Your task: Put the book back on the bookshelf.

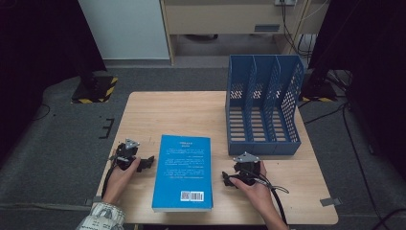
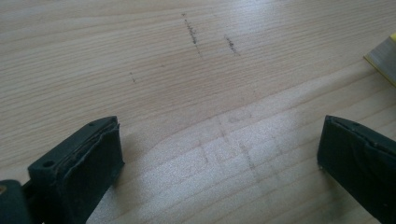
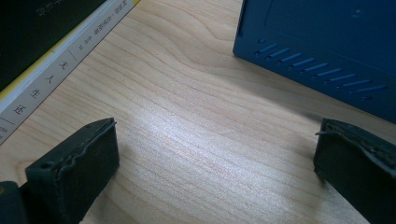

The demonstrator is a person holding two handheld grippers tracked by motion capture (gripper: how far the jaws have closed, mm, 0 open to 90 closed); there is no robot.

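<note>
A blue book (image 1: pixel 183 172) lies flat on the wooden table (image 1: pixel 191 112). It sits near the front edge, about in the middle between the left and right edges. Its back cover faces up, with a white barcode patch by the corner closest to the person. Its bottom end comes almost to the front edge of the table.

The left gripper (image 1: pixel 143 163) rests on the table just left of the book, close to it. A hand (image 1: pixel 125 175) holds it from behind. In the left gripper view, its two black jaws stand wide apart with bare wood between them. They hold nothing. A small piece of the book shows at the right edge of that view.

The right gripper (image 1: pixel 229 178) rests on the table just right of the book, near the front edge. The other hand (image 1: pixel 256 184) holds it, and a black cable (image 1: pixel 277 201) trails back from it toward the person. In the right gripper view, its jaws are wide apart too, with only wood between them. They hold nothing. The book's spine (image 3: pixel 60 60) shows at the top left there.

A blue file rack (image 1: pixel 263 105) with three slots stands at the back right corner of the table. Its front side is near the right gripper.
</note>
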